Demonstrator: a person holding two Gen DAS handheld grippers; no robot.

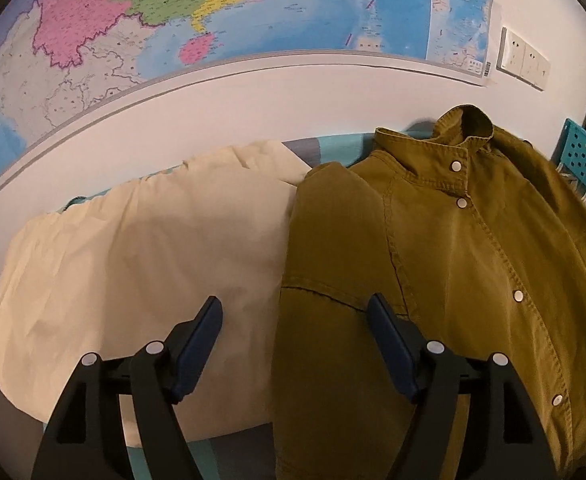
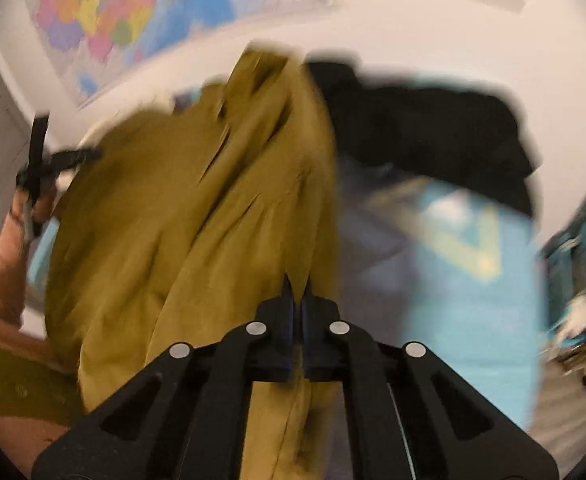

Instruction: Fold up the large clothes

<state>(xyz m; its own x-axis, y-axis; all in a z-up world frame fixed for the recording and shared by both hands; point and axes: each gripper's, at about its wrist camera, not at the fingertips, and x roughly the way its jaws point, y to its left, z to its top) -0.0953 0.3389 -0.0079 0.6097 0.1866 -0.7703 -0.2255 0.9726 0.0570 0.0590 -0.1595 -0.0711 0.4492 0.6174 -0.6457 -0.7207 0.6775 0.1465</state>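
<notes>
The left gripper [image 1: 295,320] hangs wide open with nothing between its fingers, straddling the olive jacket's [image 1: 433,280] edge beside a cream garment [image 1: 141,264]. The right gripper [image 2: 298,286] is pinched closed on the jacket's bunched fabric just ahead.

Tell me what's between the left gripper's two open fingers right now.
In the left wrist view, the left gripper frames the olive jacket's edge overlapping the cream cloth.
</notes>
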